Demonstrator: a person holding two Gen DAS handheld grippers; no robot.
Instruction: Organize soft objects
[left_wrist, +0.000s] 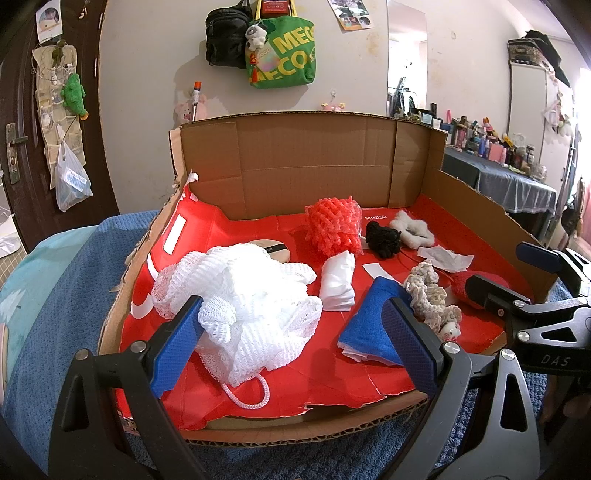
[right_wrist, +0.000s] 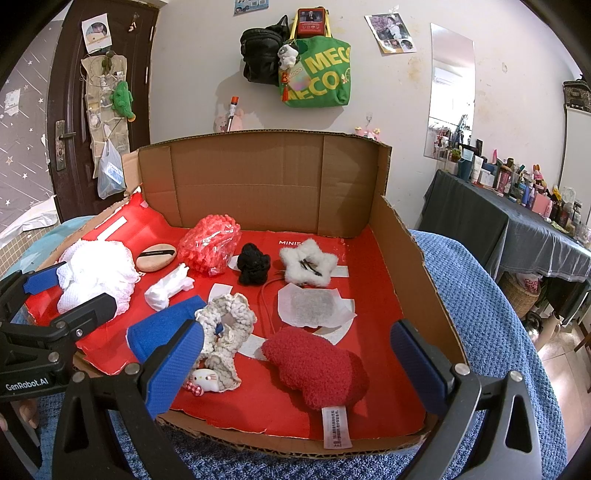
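Left gripper (left_wrist: 291, 317) jaws spread wide, straddling white mesh bath pouf (left_wrist: 243, 306); right gripper (right_wrist: 299, 347) likewise agape above fuzzy red heart cushion (right_wrist: 317, 365) in red-lined cardboard tray (right_wrist: 402, 236).

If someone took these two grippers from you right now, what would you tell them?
Left gripper: open, empty, hovering at the white mesh pouf.
Right gripper: open, empty, above the red plush, near the cream scrunchie.
All items lie loose in the cardboard tray: blue cloth, white bundle, red mesh, black scrunchie, white star clip, round puff.
Done: nothing looks sorted.
Left: group everything; I'd probably start with the pouf.
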